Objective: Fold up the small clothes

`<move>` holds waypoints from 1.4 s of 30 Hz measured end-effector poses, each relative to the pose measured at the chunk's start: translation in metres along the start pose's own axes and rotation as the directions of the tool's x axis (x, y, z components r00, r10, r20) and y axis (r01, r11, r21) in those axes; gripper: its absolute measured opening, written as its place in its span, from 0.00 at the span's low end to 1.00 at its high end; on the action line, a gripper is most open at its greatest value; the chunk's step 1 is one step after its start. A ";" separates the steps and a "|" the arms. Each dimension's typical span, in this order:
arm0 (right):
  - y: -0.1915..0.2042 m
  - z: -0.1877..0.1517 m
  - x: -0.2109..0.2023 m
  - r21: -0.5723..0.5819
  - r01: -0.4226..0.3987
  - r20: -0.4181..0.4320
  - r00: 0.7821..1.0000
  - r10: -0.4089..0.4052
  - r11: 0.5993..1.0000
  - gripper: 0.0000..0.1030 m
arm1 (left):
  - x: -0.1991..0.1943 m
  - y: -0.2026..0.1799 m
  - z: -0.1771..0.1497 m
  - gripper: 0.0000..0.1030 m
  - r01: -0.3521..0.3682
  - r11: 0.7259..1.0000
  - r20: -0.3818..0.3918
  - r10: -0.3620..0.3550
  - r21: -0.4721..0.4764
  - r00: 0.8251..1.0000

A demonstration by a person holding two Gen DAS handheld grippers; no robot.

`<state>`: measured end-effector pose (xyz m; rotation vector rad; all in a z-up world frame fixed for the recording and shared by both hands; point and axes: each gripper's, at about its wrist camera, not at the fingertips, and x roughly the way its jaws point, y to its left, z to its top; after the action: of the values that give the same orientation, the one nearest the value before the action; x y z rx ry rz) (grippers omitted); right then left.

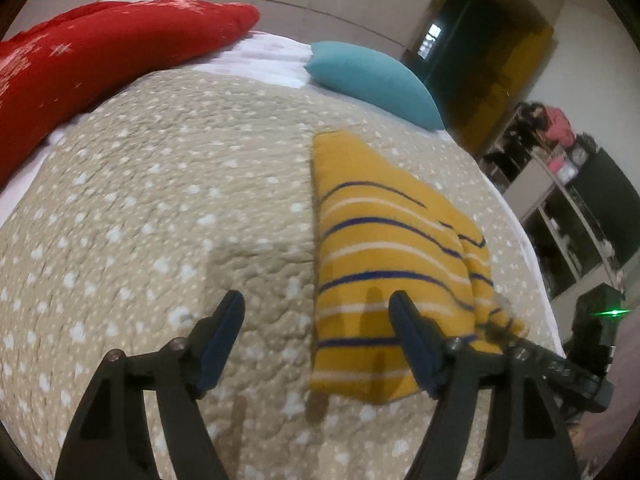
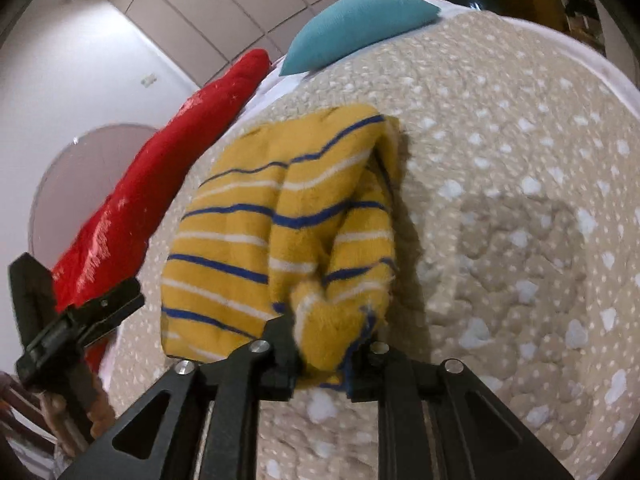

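The sweater [image 2: 256, 240] is soft, fuzzy knitted cloth, yellow with blue and white stripes. The bedspread [image 1: 140, 208] is quilted cloth, matt and bumpy. The red pillow [image 1: 100, 64] looks like plush cloth, the teal pillow [image 1: 372, 80] like plain woven cloth. The grippers are matt black plastic with shiny metal screws [image 2: 258, 346].

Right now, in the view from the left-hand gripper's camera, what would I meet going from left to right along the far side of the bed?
Long red cushion with pale snowflake marks → small teal fabric pillow → dark open doorway with a yellow frame → cluttered shelving unit beside the bed.
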<state>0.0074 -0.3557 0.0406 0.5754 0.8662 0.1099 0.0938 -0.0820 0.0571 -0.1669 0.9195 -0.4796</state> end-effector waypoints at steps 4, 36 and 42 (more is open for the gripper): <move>-0.013 0.005 -0.029 -0.005 -0.016 0.072 0.997 0.016 1.000 0.57 | 0.007 0.003 0.012 0.80 0.041 0.999 -0.011 -0.041 0.014 0.999; 0.002 0.003 -0.020 0.027 0.042 0.063 0.997 -0.044 0.999 0.53 | -0.010 0.026 -0.037 0.79 0.111 0.989 -0.111 -0.121 -0.093 0.986; 0.063 -0.010 -0.052 -0.143 -0.012 0.143 0.989 0.033 0.990 0.40 | -0.085 0.009 -0.072 0.79 -0.051 0.998 0.106 0.047 0.029 0.993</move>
<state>-0.0252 -0.3145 0.1041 0.4542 0.7042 0.1475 -0.0037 -0.0298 0.0723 -0.1390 0.8104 -0.4356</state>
